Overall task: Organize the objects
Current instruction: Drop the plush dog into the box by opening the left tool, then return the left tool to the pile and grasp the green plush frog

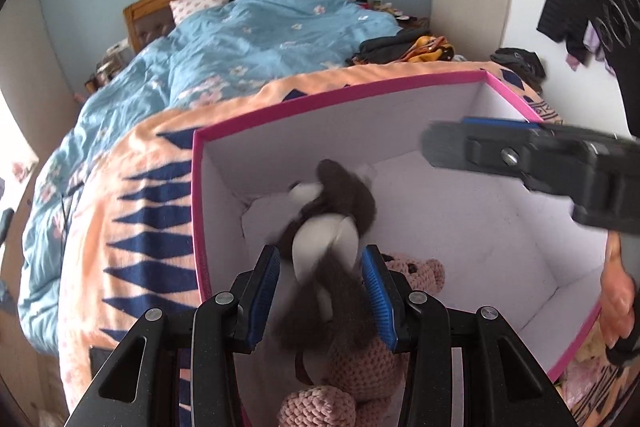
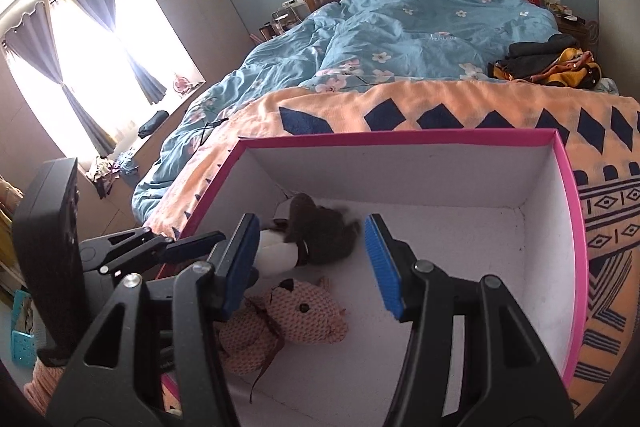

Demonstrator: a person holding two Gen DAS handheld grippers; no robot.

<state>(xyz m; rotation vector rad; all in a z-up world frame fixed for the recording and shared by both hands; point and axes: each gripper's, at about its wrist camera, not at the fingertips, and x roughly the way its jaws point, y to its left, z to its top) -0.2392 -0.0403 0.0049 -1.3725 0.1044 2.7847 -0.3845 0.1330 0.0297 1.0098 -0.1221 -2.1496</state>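
Observation:
A pink-rimmed box with white inner walls [image 1: 328, 107] [image 2: 576, 227] stands on the orange patterned blanket at the foot of the bed. My left gripper [image 1: 322, 291] is over the box with a grey and white plush toy [image 1: 336, 227] between its blue pads; the toy is blurred, so the grip is unclear. The same toy shows in the right wrist view [image 2: 316, 239], low in the box's back left corner. A pink crocheted animal [image 2: 296, 319] [image 1: 372, 359] lies on the box floor. My right gripper [image 2: 316, 259] is open and empty above the box.
The orange blanket [image 2: 440, 103] covers the bed's foot, with a blue duvet [image 1: 256, 39] behind it. Folded dark and yellow clothes [image 2: 548, 63] lie at the bed's right edge. A window with curtains [image 2: 80, 67] is at left. Coats hang on a wall rack [image 1: 568, 3].

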